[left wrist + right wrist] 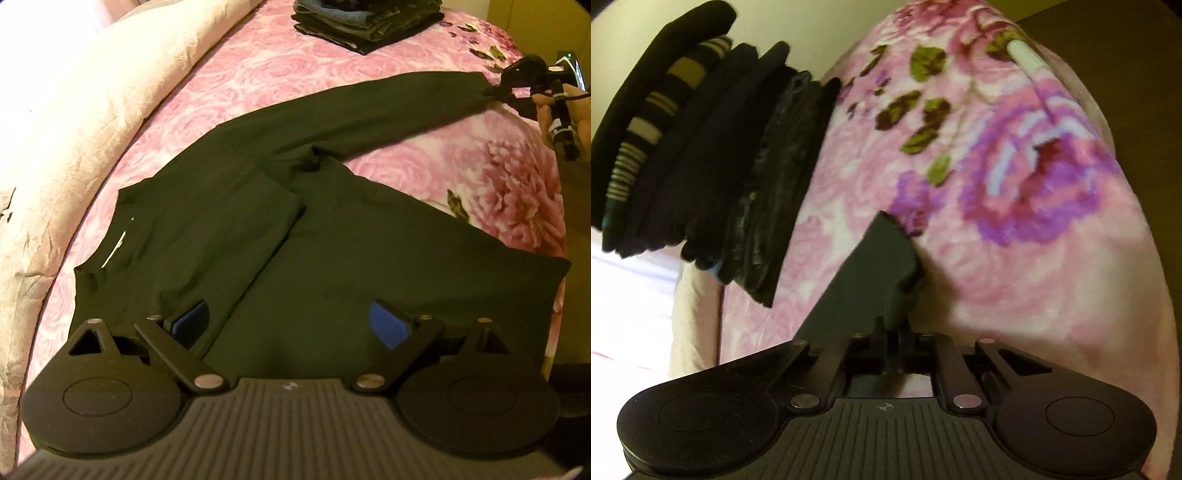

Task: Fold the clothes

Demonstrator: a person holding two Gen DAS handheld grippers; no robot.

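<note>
A dark green long-sleeved top (pixel 332 251) lies flat on the pink floral bedspread (pixel 258 74). One sleeve is folded over the body; the other sleeve (pixel 369 107) stretches out to the far right. My left gripper (pixel 291 321) is open, its blue pads over the near hem of the top. My right gripper (pixel 502 90) is shut on the cuff of the outstretched sleeve. In the right wrist view the cuff (pixel 871 280) sticks up from the closed right gripper (pixel 901 328).
A stack of folded dark clothes (pixel 365 22) sits at the far side of the bed; it also shows in the right wrist view (pixel 701 155). A cream quilt (pixel 74 129) lies along the left. The bed edge runs at the right (pixel 565 221).
</note>
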